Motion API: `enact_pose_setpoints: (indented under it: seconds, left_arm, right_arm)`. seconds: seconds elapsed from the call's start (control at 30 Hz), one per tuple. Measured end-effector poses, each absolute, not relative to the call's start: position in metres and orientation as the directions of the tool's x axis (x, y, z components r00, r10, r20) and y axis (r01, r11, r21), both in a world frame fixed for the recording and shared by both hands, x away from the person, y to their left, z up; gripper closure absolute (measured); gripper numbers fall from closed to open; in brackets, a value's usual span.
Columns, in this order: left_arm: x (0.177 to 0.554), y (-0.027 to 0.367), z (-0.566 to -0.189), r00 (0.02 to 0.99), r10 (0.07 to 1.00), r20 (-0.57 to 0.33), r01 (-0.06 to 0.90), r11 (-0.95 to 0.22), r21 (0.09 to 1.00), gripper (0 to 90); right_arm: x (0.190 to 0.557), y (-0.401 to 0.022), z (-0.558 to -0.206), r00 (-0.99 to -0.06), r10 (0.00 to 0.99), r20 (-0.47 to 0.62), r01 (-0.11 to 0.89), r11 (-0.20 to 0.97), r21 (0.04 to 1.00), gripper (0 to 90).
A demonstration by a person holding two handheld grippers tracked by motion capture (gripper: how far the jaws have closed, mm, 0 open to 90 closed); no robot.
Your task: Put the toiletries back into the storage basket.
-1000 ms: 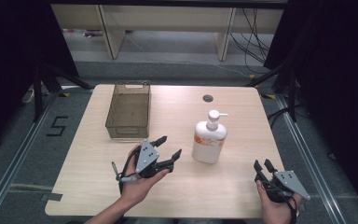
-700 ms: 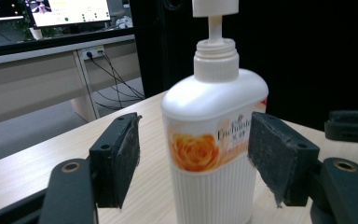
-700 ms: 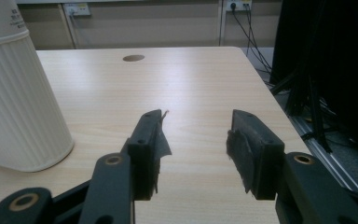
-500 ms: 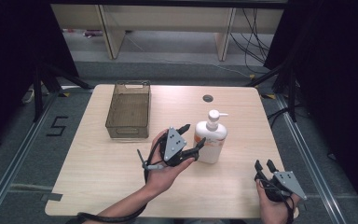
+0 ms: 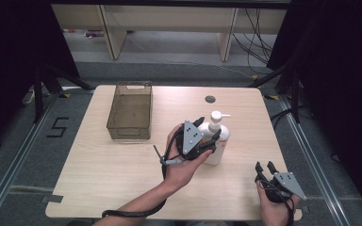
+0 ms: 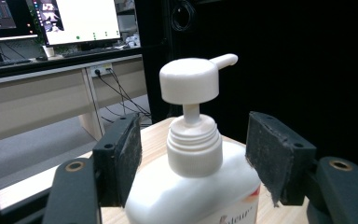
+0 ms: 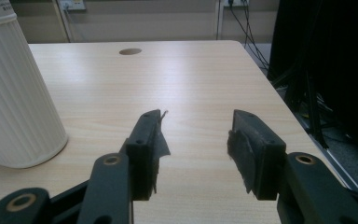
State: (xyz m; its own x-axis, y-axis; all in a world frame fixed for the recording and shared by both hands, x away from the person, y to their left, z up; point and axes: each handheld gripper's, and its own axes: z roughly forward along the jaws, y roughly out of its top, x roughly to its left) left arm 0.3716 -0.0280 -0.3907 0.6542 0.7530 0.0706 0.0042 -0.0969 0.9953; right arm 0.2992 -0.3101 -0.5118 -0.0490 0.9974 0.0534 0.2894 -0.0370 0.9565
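A white pump bottle point(image 5: 220, 141) stands upright on the wooden table point(image 5: 122, 165), right of centre. My left gripper point(image 5: 208, 129) is open, one jaw on each side of the bottle's neck. In the left gripper view the pads point(image 6: 126, 154) stand clear of the bottle point(image 6: 191, 186) on both sides, with the pump head just above them. My right gripper point(image 5: 264, 165) rests near the table's front right corner. Its jaws have just been opening and stand open point(image 7: 193, 149) with nothing between them. The bottle's ribbed base point(image 7: 14, 93) is off to its left.
A brownish see-through basket point(image 5: 128, 133) sits at the table's back left. A round cable hole point(image 5: 210, 99) lies behind the bottle. The table's right edge point(image 7: 279, 88) drops to dark floor and cables. Shelving legs stand beyond the far edge.
My left hand has moved right and lifted from the table's middle to the bottle, and its jaws now flank the pump neck. The right hand has stayed in place.
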Motion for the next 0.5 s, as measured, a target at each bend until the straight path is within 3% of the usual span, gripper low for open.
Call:
enact_pose_setpoints:
  seconds: [0.13, 0.33, 0.4, 0.5]
  left_arm:
    - [0.376, -0.035, -0.39, 0.645, 0.761, 0.068, 0.01, -0.097, 0.995, 36.6]
    - [0.378, -0.041, -0.387, 0.635, 0.77, 0.059, 0.014, -0.088, 0.996, 38.8]
    - [0.38, -0.043, -0.383, 0.627, 0.777, 0.055, 0.021, -0.088, 0.996, 39.5]
    - [0.38, -0.046, -0.381, 0.618, 0.786, 0.025, 0.048, -0.07, 0.996, 40.4]
  right_arm:
    - [0.301, -0.311, -0.513, -0.096, 0.994, 0.054, 0.286, -0.024, 0.958, 53.4]
    - [0.302, -0.31, -0.514, -0.057, 0.998, 0.034, 0.289, -0.016, 0.957, 52.9]
    - [0.3, -0.308, -0.513, -0.037, 0.997, 0.074, 0.305, -0.059, 0.95, 52.8]
    - [0.301, -0.311, -0.513, -0.049, 0.998, 0.03, 0.285, -0.015, 0.958, 52.7]
